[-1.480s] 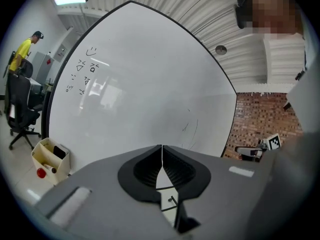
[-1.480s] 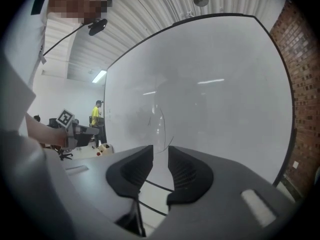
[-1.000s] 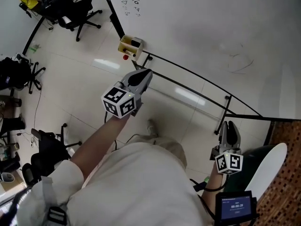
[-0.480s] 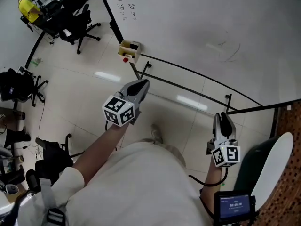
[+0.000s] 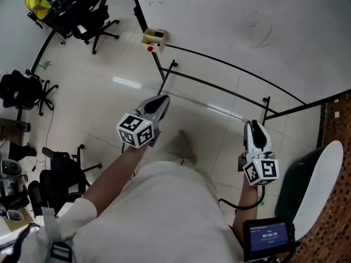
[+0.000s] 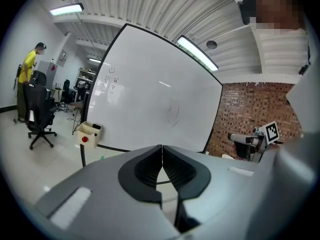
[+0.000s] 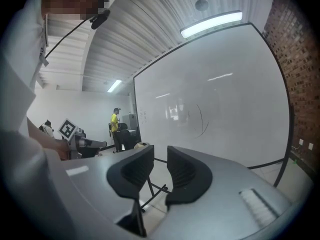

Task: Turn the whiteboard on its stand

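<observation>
Pale floor tiles (image 5: 98, 103) fill the head view. The whiteboard (image 5: 247, 15) sits on its black stand (image 5: 266, 108) ahead, well apart from both grippers. The left gripper (image 5: 159, 101) and right gripper (image 5: 254, 127) point toward it — touching nothing.

Left gripper view: jaws pressed together and empty, with the board beyond.

Right gripper view: jaws a little apart, having just been closing, nothing between them — the board rises beyond.
</observation>
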`<state>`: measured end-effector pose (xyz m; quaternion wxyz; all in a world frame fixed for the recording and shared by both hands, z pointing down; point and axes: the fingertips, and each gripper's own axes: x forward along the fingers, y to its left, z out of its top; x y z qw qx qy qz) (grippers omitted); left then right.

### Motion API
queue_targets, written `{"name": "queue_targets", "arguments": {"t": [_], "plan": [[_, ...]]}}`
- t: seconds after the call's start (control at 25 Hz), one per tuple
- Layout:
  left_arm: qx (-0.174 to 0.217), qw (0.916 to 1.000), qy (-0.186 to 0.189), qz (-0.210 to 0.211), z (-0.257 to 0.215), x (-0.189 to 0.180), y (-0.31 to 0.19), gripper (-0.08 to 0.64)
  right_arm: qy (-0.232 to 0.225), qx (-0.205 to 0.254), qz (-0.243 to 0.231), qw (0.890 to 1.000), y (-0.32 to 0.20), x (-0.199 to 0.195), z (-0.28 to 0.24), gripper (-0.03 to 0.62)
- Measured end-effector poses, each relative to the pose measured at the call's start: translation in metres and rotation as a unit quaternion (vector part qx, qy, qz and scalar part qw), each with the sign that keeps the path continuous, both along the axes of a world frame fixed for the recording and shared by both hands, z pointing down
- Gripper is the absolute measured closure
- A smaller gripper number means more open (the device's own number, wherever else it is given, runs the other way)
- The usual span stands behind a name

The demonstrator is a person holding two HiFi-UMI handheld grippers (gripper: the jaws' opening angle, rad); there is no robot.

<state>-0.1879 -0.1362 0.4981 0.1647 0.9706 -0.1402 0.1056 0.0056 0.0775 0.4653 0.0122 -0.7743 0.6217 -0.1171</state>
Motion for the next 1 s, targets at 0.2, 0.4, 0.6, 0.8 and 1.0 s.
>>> {"name": "queue_targets", "arguments": {"t": [0.2, 0.4, 0.6, 0.8, 1.0], "plan": [[0.006, 0.9995, -0.006, -0.029, -0.002, -0.036, 0.001, 0.538, -0.005, 0.019, -0.01, 1.0, 0.005, -0.029, 0.001, 0.518], [0.015, 0.9998, -0.011, -0.01, -0.007, -0.047, 0.009, 0.538, -0.017, 0.041, -0.015, 0.999, 0.007, -0.052, -0.005, 0.514], [0.02, 0.9996, -0.016, 0.009, -0.01, -0.049, -0.003, 0.538, -0.029, 0.035, -0.016, 0.999, 0.004, -0.065, 0.001, 0.519], [0.016, 0.9997, -0.016, 0.01, -0.007, -0.054, -0.023, 0.538, -0.027, 0.002, -0.015, 1.0, -0.005, -0.077, 0.02, 0.518], [0.007, 0.9997, -0.021, 0.01, 0.005, -0.063, -0.041, 0.538, 0.026, -0.061, 0.013, 0.998, -0.007, -0.082, 0.039, 0.578]]}}
